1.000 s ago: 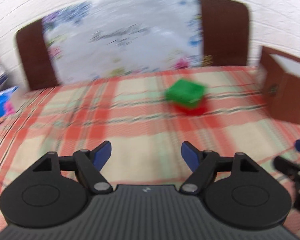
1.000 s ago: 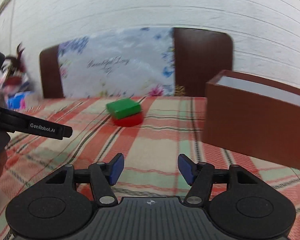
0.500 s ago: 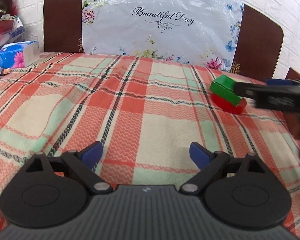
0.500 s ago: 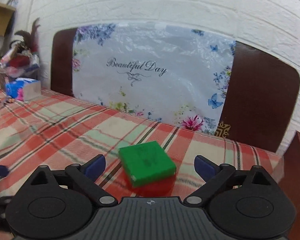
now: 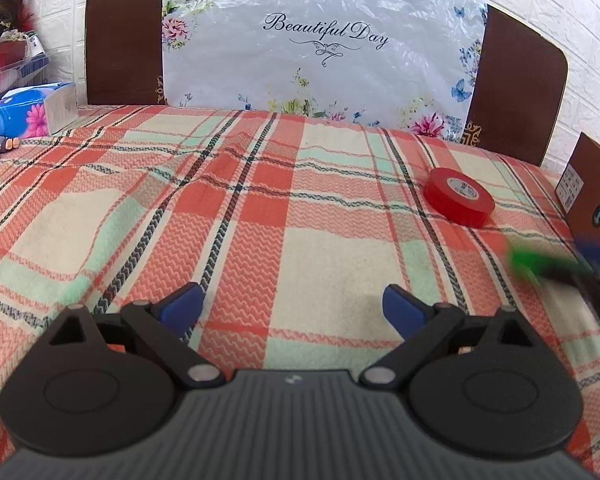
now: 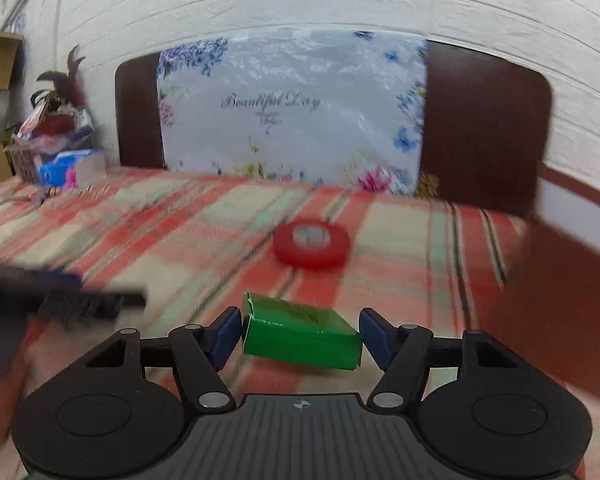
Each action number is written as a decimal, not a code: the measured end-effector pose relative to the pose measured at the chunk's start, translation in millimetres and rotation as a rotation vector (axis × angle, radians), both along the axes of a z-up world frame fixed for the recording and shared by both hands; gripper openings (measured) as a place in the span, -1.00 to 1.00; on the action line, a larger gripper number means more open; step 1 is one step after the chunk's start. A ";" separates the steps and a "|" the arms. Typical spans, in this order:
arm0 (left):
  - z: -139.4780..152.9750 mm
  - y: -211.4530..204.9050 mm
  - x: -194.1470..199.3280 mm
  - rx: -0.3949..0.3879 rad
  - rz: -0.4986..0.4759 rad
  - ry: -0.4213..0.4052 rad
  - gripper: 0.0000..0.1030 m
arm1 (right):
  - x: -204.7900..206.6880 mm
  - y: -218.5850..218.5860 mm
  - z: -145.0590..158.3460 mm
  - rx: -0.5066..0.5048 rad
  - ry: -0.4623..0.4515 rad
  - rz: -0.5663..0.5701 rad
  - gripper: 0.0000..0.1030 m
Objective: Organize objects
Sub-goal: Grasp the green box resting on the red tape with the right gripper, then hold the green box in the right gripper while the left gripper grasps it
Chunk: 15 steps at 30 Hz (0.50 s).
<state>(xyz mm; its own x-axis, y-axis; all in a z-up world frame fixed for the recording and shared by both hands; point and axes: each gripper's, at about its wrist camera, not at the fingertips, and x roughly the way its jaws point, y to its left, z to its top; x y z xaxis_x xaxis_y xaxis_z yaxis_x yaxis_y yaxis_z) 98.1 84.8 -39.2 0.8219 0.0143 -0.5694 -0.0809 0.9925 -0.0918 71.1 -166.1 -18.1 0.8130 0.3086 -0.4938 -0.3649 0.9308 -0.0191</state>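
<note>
Green box [image 6: 300,338] in the right gripper [image 6: 300,330], its blue pads pressed to the two short ends, held clear of the plaid tablecloth [image 5: 260,208]. Its long axis runs crosswise between the jaws, broad face up, the right end dipping slightly. Red tape roll [image 5: 459,202] lies flat and untouched farther back, near the brown box [image 5: 592,188] at the right edge, the likely destination. Left gripper [image 5: 292,308] hangs wide open and empty over the cloth. By appearances, sorting is only begun: one item lifted, none visibly put away, the tape roll yet to be handled.
</note>
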 end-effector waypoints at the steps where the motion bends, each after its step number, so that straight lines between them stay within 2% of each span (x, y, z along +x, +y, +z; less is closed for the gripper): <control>1: 0.1 -1.3 0.1 0.009 0.000 0.003 0.90 | -18.0 -4.2 -5.9 -0.021 0.010 -0.020 0.24; 4: 0.2 -7.1 1.3 0.048 -0.006 0.027 0.92 | -53.7 -8.9 -23.6 -0.109 0.047 -0.045 0.73; 6: 3.4 -12.9 -0.9 0.075 -0.003 0.057 0.92 | -68.2 -14.0 -21.4 -0.128 0.029 -0.028 0.79; 8: 10.2 -14.9 -12.1 0.004 -0.002 0.084 0.89 | -73.2 -17.4 -22.5 -0.161 0.025 -0.016 0.89; 10: 18.2 -19.6 -26.1 -0.115 -0.034 0.092 0.89 | -71.8 -23.5 -23.9 -0.132 0.035 -0.024 0.90; 12: 26.0 -31.3 -34.8 -0.190 -0.093 0.120 0.87 | -67.4 -25.4 -23.5 -0.115 0.048 -0.036 0.91; 13: 30.6 -39.0 -37.9 -0.212 -0.134 0.131 0.85 | -65.1 -25.0 -23.1 -0.111 0.050 -0.037 0.91; 15: 39.8 -53.3 -43.3 -0.209 -0.194 0.129 0.84 | -60.9 -22.4 -22.9 -0.102 0.048 -0.030 0.91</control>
